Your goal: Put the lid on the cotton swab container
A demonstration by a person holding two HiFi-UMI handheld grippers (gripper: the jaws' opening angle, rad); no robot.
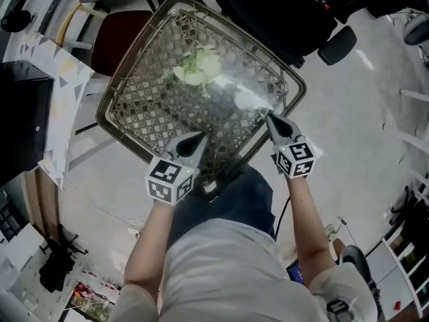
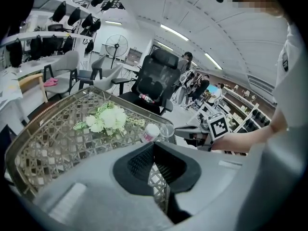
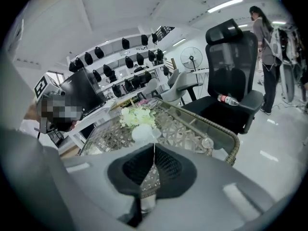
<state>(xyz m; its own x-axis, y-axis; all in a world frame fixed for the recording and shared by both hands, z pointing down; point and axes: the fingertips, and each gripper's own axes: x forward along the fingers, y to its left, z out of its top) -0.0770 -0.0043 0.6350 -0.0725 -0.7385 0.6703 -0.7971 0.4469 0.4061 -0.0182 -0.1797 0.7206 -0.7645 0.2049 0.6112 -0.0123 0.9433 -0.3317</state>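
A small white cotton swab container (image 2: 150, 133) lies on the glass-topped wicker table (image 2: 53, 143), just right of a white flower bunch (image 2: 108, 119). A clear round lid (image 2: 167, 130) sits beside it. The container also shows in the right gripper view (image 3: 142, 134) and as a pale blur in the head view (image 1: 244, 100). My left gripper (image 1: 201, 137) hovers over the table's near edge, jaws closed together with nothing between them (image 2: 153, 146). The right gripper (image 1: 269, 117) is near the table's right corner, close to the container, also shut and empty (image 3: 154, 147).
A black office chair (image 1: 281, 12) stands beyond the table's far corner, with a bottle (image 3: 226, 99) on its seat. A dark red chair (image 1: 114, 35) is at the left. White desks (image 1: 47, 79) line the left side. People stand further off (image 3: 263, 57).
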